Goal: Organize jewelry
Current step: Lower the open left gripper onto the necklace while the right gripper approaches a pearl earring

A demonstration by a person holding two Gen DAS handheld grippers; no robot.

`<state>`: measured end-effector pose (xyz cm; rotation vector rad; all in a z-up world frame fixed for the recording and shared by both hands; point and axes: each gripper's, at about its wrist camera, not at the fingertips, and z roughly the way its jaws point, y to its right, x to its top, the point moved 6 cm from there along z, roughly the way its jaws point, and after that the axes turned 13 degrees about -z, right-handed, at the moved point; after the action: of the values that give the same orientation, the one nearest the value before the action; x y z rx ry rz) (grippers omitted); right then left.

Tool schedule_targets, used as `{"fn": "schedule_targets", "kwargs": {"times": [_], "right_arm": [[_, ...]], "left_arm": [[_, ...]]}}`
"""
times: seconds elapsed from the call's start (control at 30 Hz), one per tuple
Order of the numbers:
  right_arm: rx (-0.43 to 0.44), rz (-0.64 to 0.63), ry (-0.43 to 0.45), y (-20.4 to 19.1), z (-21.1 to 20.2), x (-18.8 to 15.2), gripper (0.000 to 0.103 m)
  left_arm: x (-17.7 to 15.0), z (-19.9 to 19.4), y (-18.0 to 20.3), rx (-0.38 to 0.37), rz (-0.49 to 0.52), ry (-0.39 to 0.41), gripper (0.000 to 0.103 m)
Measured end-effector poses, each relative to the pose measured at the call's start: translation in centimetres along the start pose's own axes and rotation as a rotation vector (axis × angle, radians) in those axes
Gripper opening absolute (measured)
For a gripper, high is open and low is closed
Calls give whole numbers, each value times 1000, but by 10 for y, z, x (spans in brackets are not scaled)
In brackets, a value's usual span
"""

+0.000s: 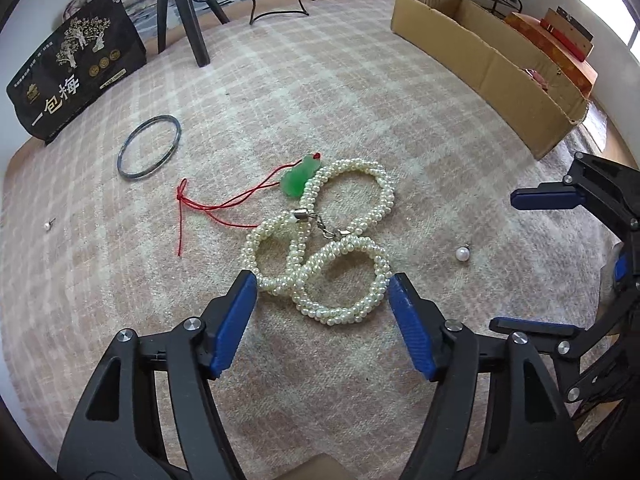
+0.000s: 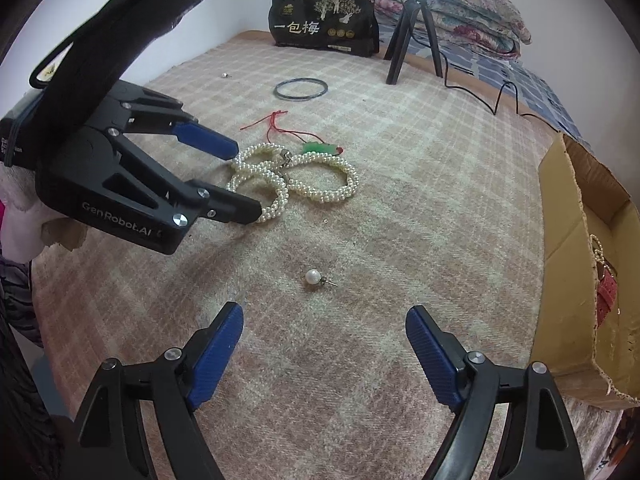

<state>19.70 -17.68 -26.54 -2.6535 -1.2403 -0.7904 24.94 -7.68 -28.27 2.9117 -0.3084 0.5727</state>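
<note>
The step in hand looks like the pick-up of the loose pieces from the plaid blanket (image 2: 400,152), each to go, I judge, into the cardboard box (image 2: 576,264) at the right (a pearl strand and a red piece already lie inside it). Nearest the right-wrist camera, the right gripper (image 2: 324,354) hangs with its jaws spread wide and nothing between them, aimed down at the pearl stud earring (image 2: 314,277) that lies just beyond its tips; the next move there calls for a short descent and a careful close on a small round bead that may well roll or slip from the pads. The left gripper (image 1: 322,292) is likewise released, its blue pads (image 1: 408,320) standing either side of the near loop of the pearl necklace (image 1: 320,236) without pressing on it; it needs to settle lower and close across the strand, I judge. The necklace is a thick rope of small white pearls coiled in three overlapping loops near the middle of the blanket, its metal clasp at the crossing; it will sag and trail when lifted. Touching its far loop lies a green jade pendant (image 1: 299,176) on a red cord (image 1: 208,208); farther off, a dark bangle (image 1: 149,147) and a second tiny stud (image 1: 49,225) lie well apart; beyond them stand a black bag (image 1: 76,68) and a tripod (image 1: 188,8).
</note>
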Motion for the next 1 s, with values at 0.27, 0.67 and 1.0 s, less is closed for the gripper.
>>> {"fn": "schedule_targets", "kwargs": {"times": [0.27, 0.67, 1.0], "right_arm": [[15, 39, 8, 6, 1, -2, 85], [-17, 21, 36, 6, 9, 4, 81], [13, 43, 41, 15, 19, 12, 37]], "left_arm": [[-3, 13, 2, 24, 14, -5, 80], [2, 20, -7, 8, -39, -13, 81], [2, 21, -7, 7, -18, -2, 71]]}}
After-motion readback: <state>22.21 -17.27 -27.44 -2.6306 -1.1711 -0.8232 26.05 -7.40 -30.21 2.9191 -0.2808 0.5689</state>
